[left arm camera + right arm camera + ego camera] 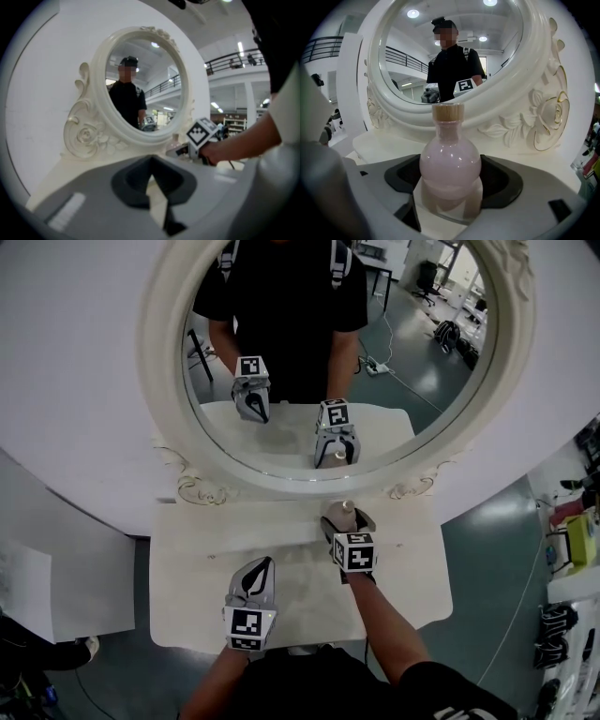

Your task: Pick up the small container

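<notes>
Here's the right hand-held gripper (452,183) pushed in low and level across the white worktop (187,568), its 2 jaws set either side of the small container (450,164). That is a pink round-bellied bottle with a wooden stopper (447,112), standing upright just in front of the carved mirror frame (534,108). The dark pads sit on the widest part of the belly and look to be pressing it from both sides. That's a sensible spot, since the narrow neck would give them little to bite on. From the head view, the bottle (346,512) stands at the back edge of the worktop, near the frame, so coming in from the front is the only open line.

I can't make out any gap under its base, so I'd judge the grip taken and the lift not yet made.

The left hand-held gripper (262,568) waits well apart, nearer the person. Its jaws are drawn almost together with nothing between them, and it's plainly kept out of the way.

A straight rise should keep the stopper off the frame's overhang.
</notes>
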`<action>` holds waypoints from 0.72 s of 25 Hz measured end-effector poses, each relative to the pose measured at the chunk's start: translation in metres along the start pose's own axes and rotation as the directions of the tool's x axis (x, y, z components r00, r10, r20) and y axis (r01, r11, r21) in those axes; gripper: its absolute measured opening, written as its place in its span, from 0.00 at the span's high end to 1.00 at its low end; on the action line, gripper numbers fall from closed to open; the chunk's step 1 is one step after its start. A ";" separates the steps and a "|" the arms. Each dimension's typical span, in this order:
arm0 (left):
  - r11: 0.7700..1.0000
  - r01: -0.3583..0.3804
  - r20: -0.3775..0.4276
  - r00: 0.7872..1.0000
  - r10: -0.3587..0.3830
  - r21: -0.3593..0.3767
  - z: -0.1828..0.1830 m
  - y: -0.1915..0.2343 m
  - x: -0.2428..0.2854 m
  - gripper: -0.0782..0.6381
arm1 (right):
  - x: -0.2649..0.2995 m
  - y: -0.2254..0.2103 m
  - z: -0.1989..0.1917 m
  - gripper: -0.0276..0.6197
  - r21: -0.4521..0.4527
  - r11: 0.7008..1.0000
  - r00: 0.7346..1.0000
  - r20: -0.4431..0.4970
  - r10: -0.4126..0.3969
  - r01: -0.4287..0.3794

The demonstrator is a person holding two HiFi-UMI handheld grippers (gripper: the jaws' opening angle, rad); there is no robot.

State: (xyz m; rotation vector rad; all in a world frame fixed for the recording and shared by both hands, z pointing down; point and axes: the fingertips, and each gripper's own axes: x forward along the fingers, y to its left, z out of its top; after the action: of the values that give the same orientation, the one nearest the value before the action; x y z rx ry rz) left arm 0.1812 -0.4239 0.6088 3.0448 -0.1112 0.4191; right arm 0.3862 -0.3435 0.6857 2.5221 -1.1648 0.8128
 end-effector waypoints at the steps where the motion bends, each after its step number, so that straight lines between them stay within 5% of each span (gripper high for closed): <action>1: 1.000 0.000 -0.002 1.000 0.000 0.002 -0.001 -0.001 -0.001 0.88 | -0.003 0.001 0.001 0.42 -0.001 1.000 1.000 0.010 0.005 -0.005; 18: 0.999 -0.034 0.012 0.999 0.034 -0.002 0.014 -0.017 0.004 0.88 | -0.109 0.012 0.064 0.42 -0.062 0.992 0.966 0.229 0.119 -0.107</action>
State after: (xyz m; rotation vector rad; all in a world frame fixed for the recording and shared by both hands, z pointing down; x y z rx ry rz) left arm 0.1906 -0.4085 0.5956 3.0475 -0.1636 0.4032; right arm 0.3437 -0.3115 0.5699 2.5828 -1.3942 0.5159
